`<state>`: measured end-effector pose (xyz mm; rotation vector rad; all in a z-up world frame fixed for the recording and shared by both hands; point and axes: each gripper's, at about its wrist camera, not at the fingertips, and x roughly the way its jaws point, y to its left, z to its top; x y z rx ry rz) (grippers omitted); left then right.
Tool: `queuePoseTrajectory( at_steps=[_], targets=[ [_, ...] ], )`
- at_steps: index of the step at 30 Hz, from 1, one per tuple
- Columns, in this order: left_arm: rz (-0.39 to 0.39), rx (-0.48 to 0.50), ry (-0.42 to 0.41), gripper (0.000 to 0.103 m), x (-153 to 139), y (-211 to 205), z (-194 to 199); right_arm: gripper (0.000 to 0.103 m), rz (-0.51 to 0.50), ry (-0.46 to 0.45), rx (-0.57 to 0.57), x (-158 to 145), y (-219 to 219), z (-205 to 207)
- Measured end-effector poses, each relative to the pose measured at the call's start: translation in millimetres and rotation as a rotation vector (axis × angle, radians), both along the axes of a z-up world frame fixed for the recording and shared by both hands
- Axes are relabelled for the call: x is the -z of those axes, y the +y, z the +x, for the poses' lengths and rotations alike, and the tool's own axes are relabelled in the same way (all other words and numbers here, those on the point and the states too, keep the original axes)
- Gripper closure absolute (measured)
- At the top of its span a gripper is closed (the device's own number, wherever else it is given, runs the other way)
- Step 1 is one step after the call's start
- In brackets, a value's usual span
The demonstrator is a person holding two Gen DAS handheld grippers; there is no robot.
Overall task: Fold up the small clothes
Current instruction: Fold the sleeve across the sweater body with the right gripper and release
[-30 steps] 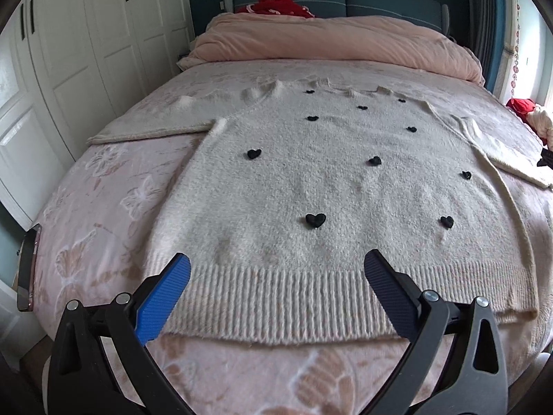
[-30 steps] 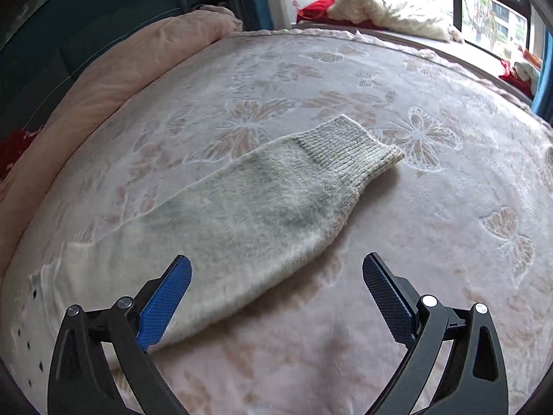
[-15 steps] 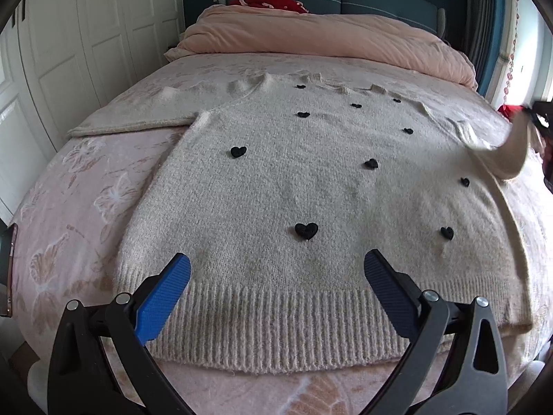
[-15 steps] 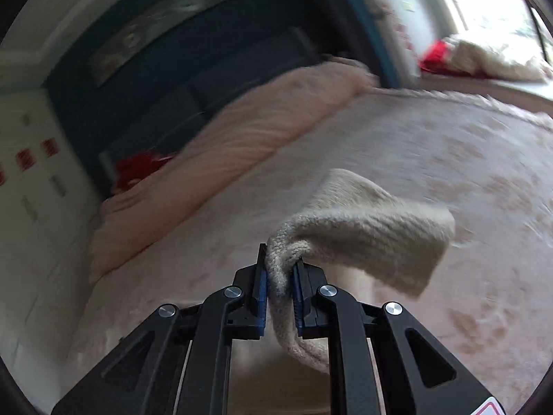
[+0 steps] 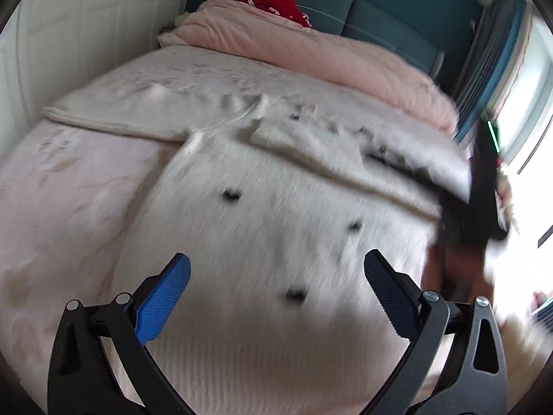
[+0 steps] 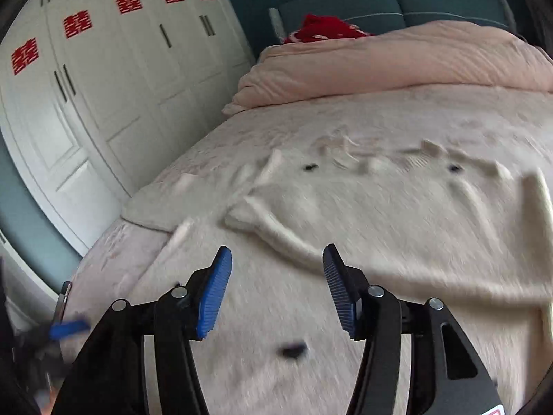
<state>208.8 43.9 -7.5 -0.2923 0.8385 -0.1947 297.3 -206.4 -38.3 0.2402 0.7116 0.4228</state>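
Folding on, you'll find the sweater soft and floppy on the bed. Right gripper has just been opening, empty; left gripper is apart. Pinch the sleeve at ten o'clock.

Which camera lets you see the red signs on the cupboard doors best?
The right wrist view. There the white cupboard doors fill the left side, and five red signs show clearly along their tops. The left wrist view catches only a plain, blurred strip of the cupboard at its left edge, with no red signs visible.
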Motion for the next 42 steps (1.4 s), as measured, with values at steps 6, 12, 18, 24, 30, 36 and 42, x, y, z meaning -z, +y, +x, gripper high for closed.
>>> queuePoseTrajectory(
  at_steps=[6,12,18,24,30,36,42],
  targets=[
    [-0.17,-0.033,0.111,0.005,23,-7,135,0.039,0.047,0.124,0.273,17,-96,-39],
    [-0.204,-0.081,0.261,0.028,68,-26,215,0.039,0.24,0.239,0.415,51,-169,-24],
    [-0.209,-0.099,0.227,0.091,68,-26,234,0.095,0.414,0.226,0.508,62,-197,9],
    [-0.179,-0.124,0.177,0.092,70,-19,233,0.096,0.28,0.132,0.58,45,-213,1],
    [-0.224,-0.077,0.163,0.088,79,-6,214,0.087,0.212,0.228,0.566,48,-206,-1],
    [-0.189,-0.197,0.047,0.044,43,92,172,0.077,-0.021,0.163,0.444,26,-131,-47],
    [0.045,-0.549,0.09,0.02,41,240,179,0.06,-0.078,0.181,0.396,52,-78,-71]
  ],
)
